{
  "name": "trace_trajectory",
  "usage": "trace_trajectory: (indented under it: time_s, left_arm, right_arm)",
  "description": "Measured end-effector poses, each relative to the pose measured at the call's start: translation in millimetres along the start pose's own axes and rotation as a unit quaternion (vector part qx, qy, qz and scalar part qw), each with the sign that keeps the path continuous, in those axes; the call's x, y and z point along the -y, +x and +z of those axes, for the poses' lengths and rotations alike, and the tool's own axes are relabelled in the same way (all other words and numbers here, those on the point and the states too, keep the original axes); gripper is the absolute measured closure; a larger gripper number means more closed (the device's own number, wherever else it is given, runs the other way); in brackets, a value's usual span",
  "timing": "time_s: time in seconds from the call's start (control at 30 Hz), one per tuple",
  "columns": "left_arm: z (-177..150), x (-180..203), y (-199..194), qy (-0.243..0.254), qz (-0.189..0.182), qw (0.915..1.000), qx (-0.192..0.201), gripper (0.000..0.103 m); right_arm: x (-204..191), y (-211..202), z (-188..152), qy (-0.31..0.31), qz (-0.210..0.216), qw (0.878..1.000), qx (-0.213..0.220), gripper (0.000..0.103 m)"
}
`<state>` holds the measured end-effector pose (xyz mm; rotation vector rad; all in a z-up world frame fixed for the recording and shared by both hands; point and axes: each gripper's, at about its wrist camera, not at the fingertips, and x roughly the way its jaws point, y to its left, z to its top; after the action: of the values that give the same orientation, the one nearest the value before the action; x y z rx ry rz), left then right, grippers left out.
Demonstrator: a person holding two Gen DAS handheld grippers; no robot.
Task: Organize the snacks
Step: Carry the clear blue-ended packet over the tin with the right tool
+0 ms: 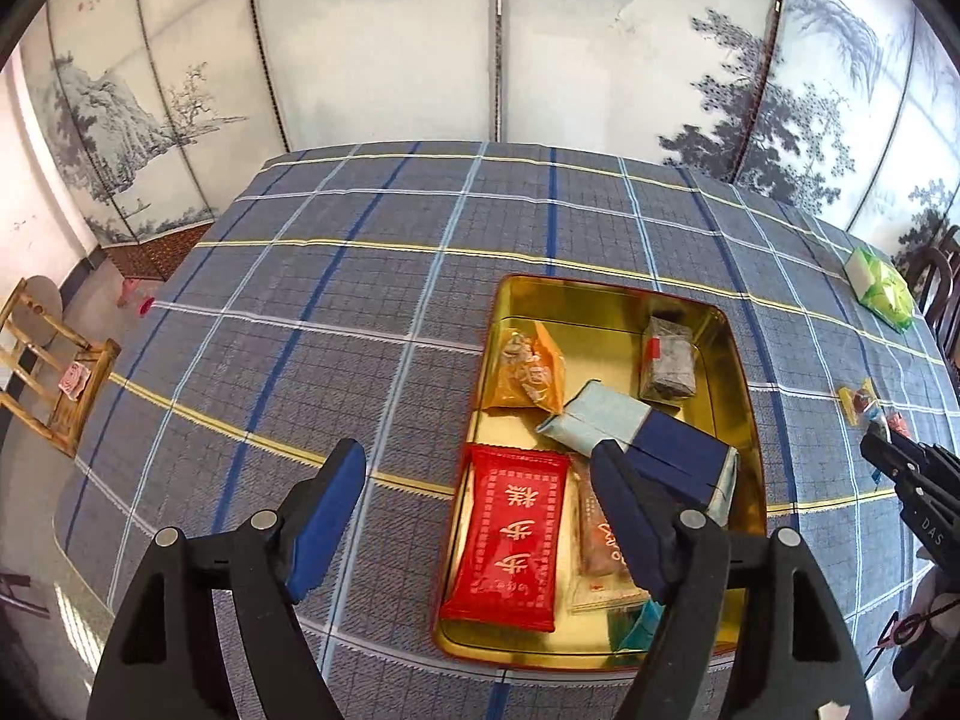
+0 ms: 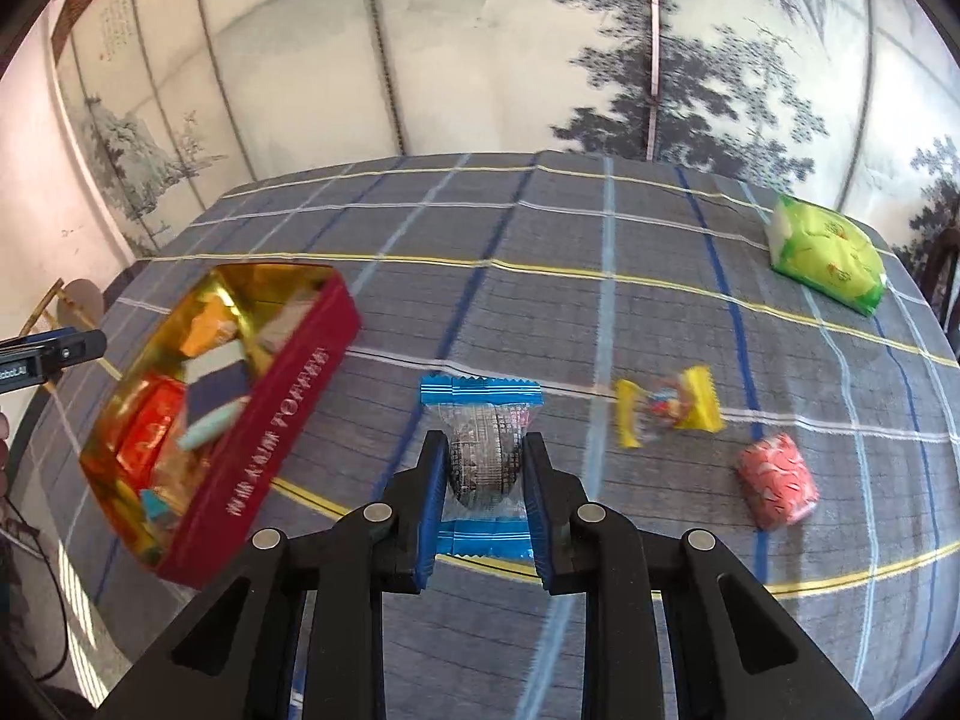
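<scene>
A grey-blue plaid tablecloth [image 1: 360, 312] crossed by yellow, white and dark blue lines carries a gold-lined, dark red rectangular tin [image 2: 282, 414], a red flat packet [image 1: 507, 531] with white characters, and a bright green-and-white soft pack [image 2: 828, 252].

snacks [image 1: 507, 534] in tin [image 1: 744, 372] | tin on table [image 1: 336, 312]

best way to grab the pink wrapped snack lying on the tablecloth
Grip the pink snack across its short width at mid-body, coming from above. It lies flat and plump on the tablecloth with clear cloth on both long sides, so the fingers probably fit there.
</scene>
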<state>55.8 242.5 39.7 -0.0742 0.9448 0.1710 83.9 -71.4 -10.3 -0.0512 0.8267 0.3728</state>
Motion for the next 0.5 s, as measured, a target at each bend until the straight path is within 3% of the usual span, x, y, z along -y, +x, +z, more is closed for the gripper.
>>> trace_trajectory:
  time_s: [0.27, 0.5]
  left_arm:
    - [-26, -42, -16, -0.037, 0.035, 0.9987, -0.001, 0.028]
    - [-43, -67, -18, -0.066, 0.047, 0.9966, -0.012, 0.028]
  right_arm:
    - [-109, 17, 12, -0.066, 0.117, 0.991, -0.022, 0.077]
    - [-161, 42, -2, -0.103, 0.146, 0.982, -0.062, 0.077]
